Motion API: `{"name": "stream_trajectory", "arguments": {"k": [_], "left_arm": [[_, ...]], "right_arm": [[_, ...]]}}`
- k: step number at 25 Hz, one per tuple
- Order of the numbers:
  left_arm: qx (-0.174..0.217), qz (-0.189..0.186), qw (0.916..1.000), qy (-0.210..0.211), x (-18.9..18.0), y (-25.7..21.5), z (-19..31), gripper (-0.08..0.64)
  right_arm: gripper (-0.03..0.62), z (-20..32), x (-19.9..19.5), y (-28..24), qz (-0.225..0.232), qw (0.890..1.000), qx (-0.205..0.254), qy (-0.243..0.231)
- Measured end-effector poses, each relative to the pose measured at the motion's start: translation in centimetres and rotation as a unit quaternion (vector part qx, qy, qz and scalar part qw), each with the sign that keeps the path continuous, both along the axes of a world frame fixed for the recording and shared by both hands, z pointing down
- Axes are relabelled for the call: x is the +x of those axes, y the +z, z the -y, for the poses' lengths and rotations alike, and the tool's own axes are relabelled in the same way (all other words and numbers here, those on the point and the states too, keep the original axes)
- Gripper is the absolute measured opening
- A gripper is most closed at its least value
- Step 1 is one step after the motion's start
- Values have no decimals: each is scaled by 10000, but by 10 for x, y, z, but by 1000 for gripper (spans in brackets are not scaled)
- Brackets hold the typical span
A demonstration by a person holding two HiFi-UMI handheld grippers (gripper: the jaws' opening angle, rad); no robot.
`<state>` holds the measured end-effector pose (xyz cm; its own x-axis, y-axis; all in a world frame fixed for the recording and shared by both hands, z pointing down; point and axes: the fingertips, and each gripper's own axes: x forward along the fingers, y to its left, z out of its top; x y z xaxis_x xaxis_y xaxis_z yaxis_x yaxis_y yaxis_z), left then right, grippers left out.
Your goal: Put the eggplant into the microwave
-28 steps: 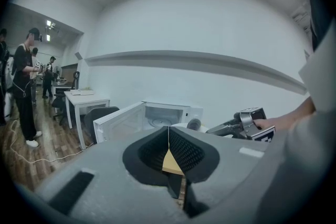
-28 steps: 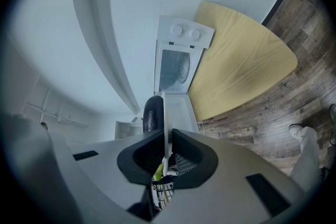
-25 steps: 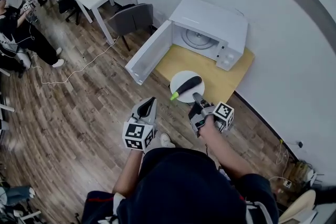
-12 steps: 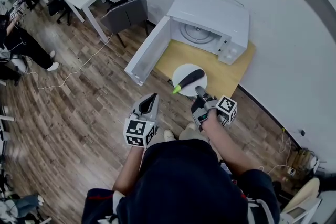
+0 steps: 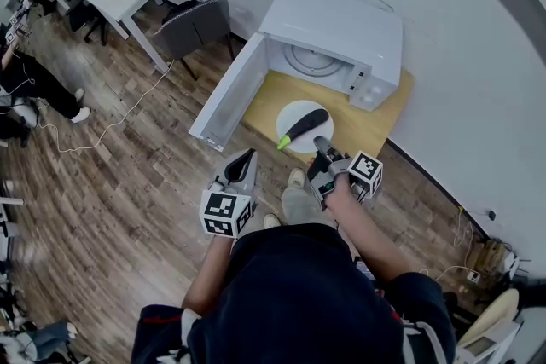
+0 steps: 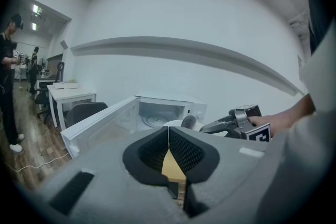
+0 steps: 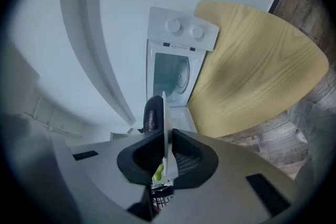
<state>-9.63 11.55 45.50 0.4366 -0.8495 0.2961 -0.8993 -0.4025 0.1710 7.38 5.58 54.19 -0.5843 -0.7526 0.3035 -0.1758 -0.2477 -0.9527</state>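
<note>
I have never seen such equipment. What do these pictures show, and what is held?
There is no robot: a person holds a grasping tool in each hand. One picture comes from a camera on the person's head, looking down; the other two from cameras on the tools. A microwave, door open, stands on a wooden table. The right tool is shut on the rim of a plate carrying an eggplant. The left tool is shut and empty.

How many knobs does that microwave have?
2. One knob and the other knob sit next to each other on the microwave's front, beside its open cavity. None seem hidden.
</note>
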Motion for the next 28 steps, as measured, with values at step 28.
{"name": "stream_trajectory", "arguments": {"k": [28], "left_arm": [[-256,142,9995,-151,50,9,154,17]], "right_arm": [[26,151,17,29,-1,9980,-279,-570]]}}
